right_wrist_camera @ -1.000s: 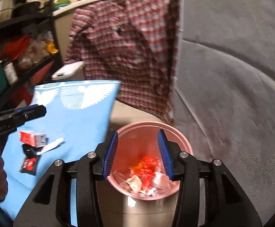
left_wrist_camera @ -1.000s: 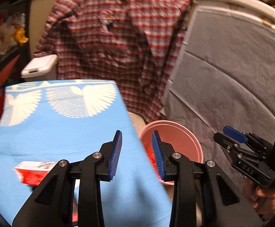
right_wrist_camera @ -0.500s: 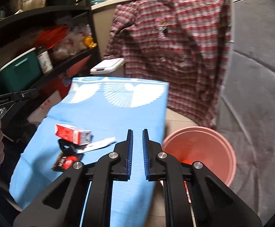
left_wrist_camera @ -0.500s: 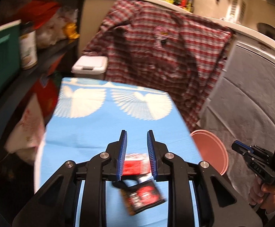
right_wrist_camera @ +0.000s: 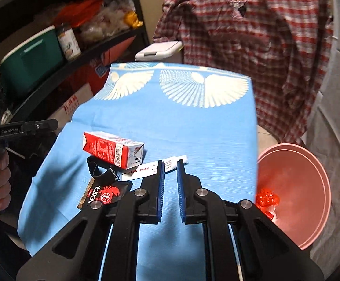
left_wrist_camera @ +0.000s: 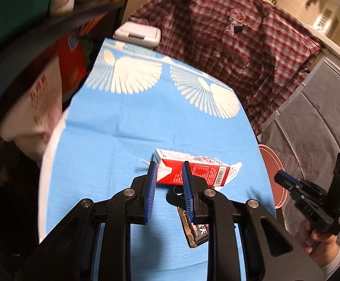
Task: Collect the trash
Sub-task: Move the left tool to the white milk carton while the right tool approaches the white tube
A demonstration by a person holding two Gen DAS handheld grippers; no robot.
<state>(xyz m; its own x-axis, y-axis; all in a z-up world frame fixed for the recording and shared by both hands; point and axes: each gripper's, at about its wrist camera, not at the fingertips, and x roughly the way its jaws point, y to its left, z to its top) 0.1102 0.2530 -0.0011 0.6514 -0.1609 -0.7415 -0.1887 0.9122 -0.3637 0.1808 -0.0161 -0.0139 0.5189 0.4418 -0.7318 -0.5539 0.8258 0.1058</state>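
A: On the blue cloth, a red-and-white carton lies on its side, a black snack wrapper and a white sachet just beside it.

B: And the grippers?

A: The left gripper hovers over the carton, jaws parted, holding nothing. The right gripper stands narrowly parted, empty, near the sachet. The pink bin sits off the cloth's right edge.

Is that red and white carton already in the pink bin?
No, the carton lies on its side on the blue cloth, while the pink bin stands beside the table.
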